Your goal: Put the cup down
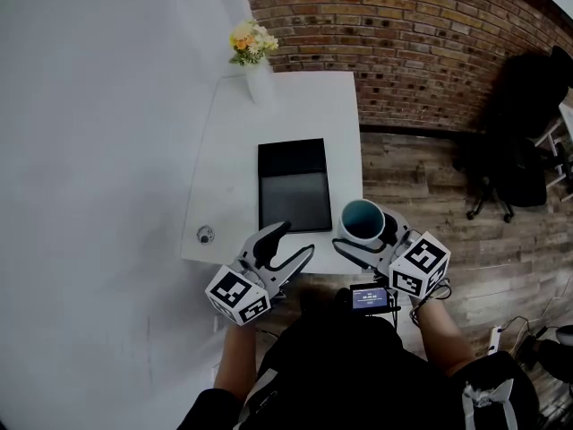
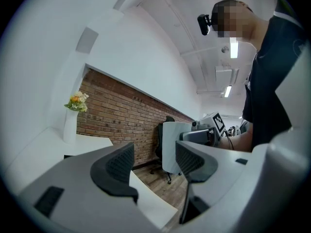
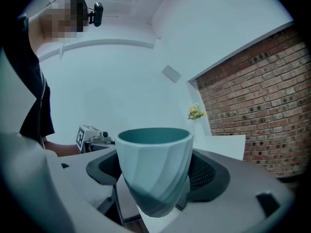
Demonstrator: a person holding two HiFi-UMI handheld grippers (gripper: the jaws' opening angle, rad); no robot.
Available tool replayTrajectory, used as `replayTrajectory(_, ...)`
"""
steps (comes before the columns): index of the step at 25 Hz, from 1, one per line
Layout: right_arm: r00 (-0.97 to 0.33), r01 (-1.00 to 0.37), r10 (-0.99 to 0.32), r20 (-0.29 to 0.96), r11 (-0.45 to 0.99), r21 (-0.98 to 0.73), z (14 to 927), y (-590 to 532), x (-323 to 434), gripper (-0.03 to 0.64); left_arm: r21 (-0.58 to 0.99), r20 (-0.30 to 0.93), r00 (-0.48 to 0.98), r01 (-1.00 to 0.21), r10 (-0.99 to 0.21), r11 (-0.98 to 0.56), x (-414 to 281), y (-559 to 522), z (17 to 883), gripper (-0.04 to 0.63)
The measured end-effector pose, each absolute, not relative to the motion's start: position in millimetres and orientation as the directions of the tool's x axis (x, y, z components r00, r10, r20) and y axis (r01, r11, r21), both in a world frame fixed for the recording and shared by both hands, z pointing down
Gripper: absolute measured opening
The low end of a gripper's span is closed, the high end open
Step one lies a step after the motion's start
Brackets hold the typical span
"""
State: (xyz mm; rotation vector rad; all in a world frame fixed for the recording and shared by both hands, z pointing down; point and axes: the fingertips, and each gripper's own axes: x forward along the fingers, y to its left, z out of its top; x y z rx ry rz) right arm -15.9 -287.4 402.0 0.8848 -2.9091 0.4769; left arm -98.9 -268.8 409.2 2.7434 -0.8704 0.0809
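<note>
Cup: the teal cup [image 3: 153, 166] stands upright between the jaws of the right claw [image 3: 155, 171], with a dark pad against each side. From above, it hangs by the near right corner of the white desk [image 1: 224, 168].
Cup contents: the head view looks into the cup's mouth and shows only a dark teal inside, so it is probably empty.
Right claw: gripping the cup, with the jaws wide around its body and pointing nearly level.
Left claw: the left claw [image 2: 155, 164] is open with nothing between its pads, over the near edge of the desk, left of the cup and apart from it.
Step in hand: judged from the grip, the cup is carried and not yet set down. Whether its base is touching the desk cannot be told.
Next move calls for: bringing the cup further in over bare desk, since it now sits close to the corner. It should then go down upright until the base rests flat, before the jaws part.
Black tray: a flat dark rectangle [image 1: 293, 186] lies on the desk just beyond the two claws, and nothing shows on it.
Vase: a white vase [image 1: 258, 83] at the far end holds yellow and white flowers [image 1: 252, 41].
Small round thing: it sits near the left edge of the desk [image 1: 205, 234], too small to identify.
</note>
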Motion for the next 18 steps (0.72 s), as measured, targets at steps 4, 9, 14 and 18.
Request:
replayTrajectory(4, -0.834, -0.551, -0.527, 0.162, 0.796, -0.251, 405.5, -304.1, -20.6, 0.394, 0.233, 0.142, 0.818, -0.576, -0.558, -0.784, -100.8, -278.3, 411.3, 0.267)
replayTrajectory(9, -0.841, -0.540, -0.514, 0.169, 0.815, -0.209, 405.8, -333.8, -29.5, 0.394, 0.235, 0.137, 0.817, -0.577, -0.561, -0.782, -102.3, -295.6, 408.7, 0.235)
replayTrajectory(14, -0.841, -0.538, -0.511, 0.176, 0.826, -0.171, 412.3, -371.6, -42.9, 0.394, 0.239, 0.131, 0.820, -0.571, -0.557, -0.785, -108.1, -315.4, 410.6, 0.195)
replayTrajectory(18, -0.839, -0.539, -0.513, 0.182, 0.828, -0.155, 422.3, -404.5, -49.5, 0.394, 0.248, 0.116, 0.822, -0.567, -0.557, -0.785, -107.6, -327.9, 411.3, 0.142)
